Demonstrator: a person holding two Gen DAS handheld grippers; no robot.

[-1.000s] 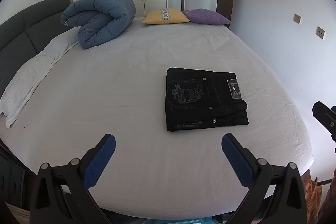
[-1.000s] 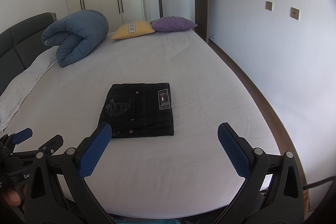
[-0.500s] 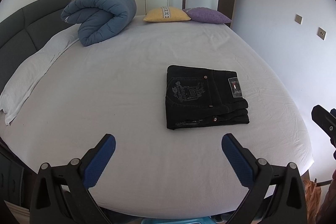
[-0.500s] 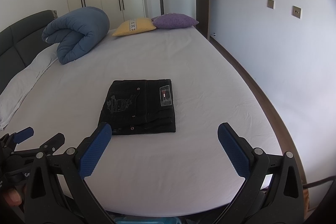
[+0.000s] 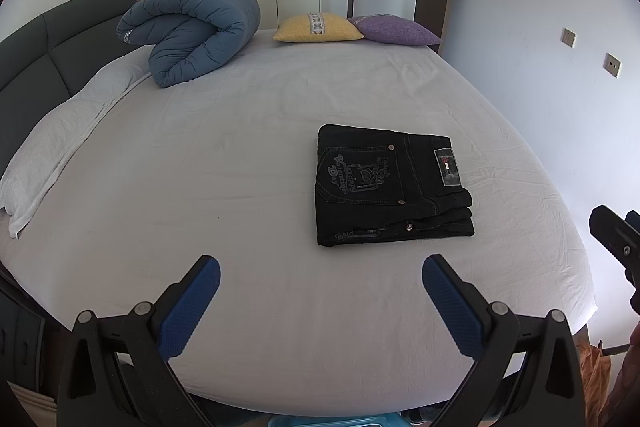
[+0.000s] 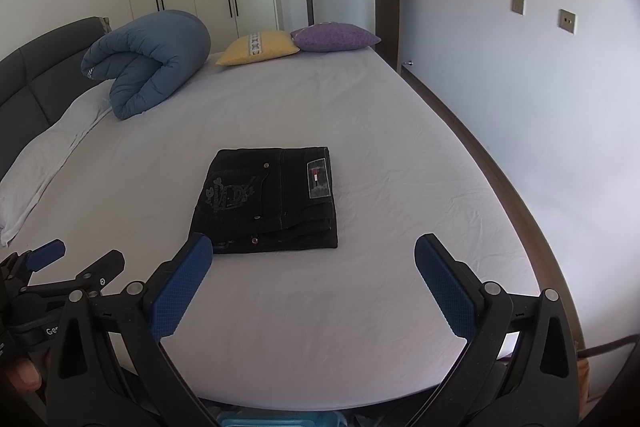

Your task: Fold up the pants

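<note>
1. Both grippers are drawing slightly back from the folded pants (image 5: 390, 187), which are lying flat on the bed (image 5: 240, 167).
2. Left gripper (image 5: 320, 291) is hovering level, jaws spread wide, gripping nothing.
3. Right gripper (image 6: 312, 271) is doing likewise.

bed (image 5: 240, 187) with folded pants (image 5: 390, 187)

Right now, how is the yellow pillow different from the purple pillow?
The yellow pillow has a patterned white stripe across it; the purple pillow is plain. The yellow pillow sits nearer the rolled blue duvet; the purple pillow sits nearer the door side. Both lie flat at the far edge of the bed, apparently touching.
</note>
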